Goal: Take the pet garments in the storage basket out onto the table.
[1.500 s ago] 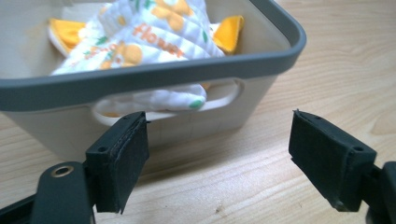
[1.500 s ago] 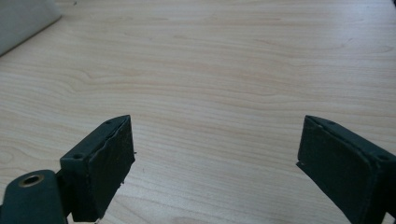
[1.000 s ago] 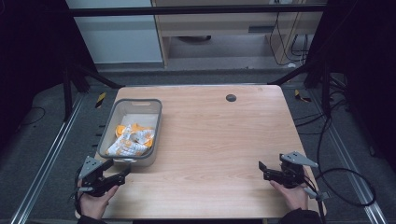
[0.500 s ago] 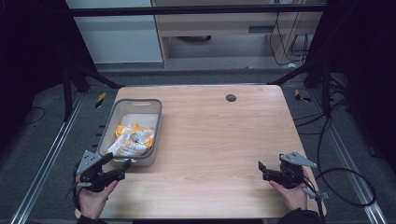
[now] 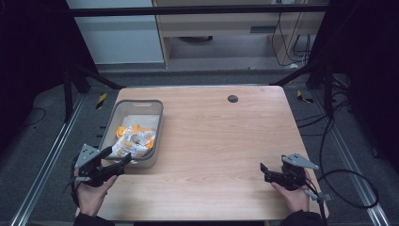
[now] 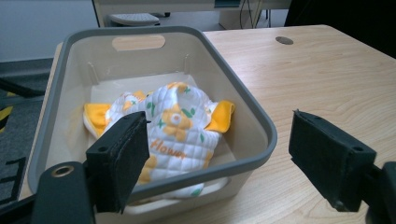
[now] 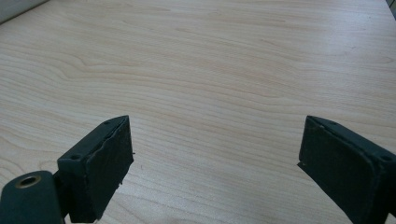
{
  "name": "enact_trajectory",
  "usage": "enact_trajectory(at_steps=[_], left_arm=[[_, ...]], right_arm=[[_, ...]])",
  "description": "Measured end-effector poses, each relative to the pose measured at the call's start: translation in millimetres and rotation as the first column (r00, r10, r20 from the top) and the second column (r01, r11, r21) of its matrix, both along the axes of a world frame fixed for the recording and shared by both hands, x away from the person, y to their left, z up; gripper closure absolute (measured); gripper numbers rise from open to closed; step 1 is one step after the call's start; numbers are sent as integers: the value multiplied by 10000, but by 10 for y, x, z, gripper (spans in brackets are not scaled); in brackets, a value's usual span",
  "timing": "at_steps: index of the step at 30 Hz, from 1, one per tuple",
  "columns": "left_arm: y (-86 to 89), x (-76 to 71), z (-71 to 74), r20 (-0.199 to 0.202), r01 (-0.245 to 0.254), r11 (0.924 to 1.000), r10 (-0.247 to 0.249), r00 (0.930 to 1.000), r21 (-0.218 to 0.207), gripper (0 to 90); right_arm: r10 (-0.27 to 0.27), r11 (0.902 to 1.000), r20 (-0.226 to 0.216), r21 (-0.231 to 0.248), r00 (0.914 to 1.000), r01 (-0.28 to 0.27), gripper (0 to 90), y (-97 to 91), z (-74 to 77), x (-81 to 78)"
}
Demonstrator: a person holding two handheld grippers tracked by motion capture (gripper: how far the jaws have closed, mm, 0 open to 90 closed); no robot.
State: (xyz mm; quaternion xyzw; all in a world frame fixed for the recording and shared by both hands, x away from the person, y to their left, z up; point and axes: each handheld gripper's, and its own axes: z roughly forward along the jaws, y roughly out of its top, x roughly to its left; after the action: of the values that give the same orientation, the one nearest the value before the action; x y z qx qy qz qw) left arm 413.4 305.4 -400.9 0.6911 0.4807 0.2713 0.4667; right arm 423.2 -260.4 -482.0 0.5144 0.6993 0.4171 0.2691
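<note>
Grey bin (image 6: pixel 261 135) rim hides quilted cloth's (image 6: pixel 175 135) bottom.

The bin (image 6: pixel 261 122) has a grey rim and pale beige walls inside. The cloth (image 6: pixel 180 128) in it is white and quilted, with orange flowers, small green leaves and an orange word printed on it; its edges and lining are plain orange-yellow. The table (image 5: pixel 221 136) is light wood with a fine brown grain and one small dark round hole (image 5: pixel 232 99). The pads (image 7: pixel 100 170) of both grippers are black.
</note>
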Motion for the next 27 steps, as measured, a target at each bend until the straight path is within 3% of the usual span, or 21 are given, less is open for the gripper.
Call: enact_trajectory(at_steps=[13, 27], left_arm=[[-52, 156, 205, 323, 95, 9999, -100, 9994, 131, 194], [-49, 346, 313, 433, 10, 9997, -20, 9991, 244, 195]], right_arm=[[-58, 10000, -7, -2, 10000, 58, 99, -1, -3, -2], [-38, 10000, -43, 9, 10000, 38, 99, 5, -9, 1]])
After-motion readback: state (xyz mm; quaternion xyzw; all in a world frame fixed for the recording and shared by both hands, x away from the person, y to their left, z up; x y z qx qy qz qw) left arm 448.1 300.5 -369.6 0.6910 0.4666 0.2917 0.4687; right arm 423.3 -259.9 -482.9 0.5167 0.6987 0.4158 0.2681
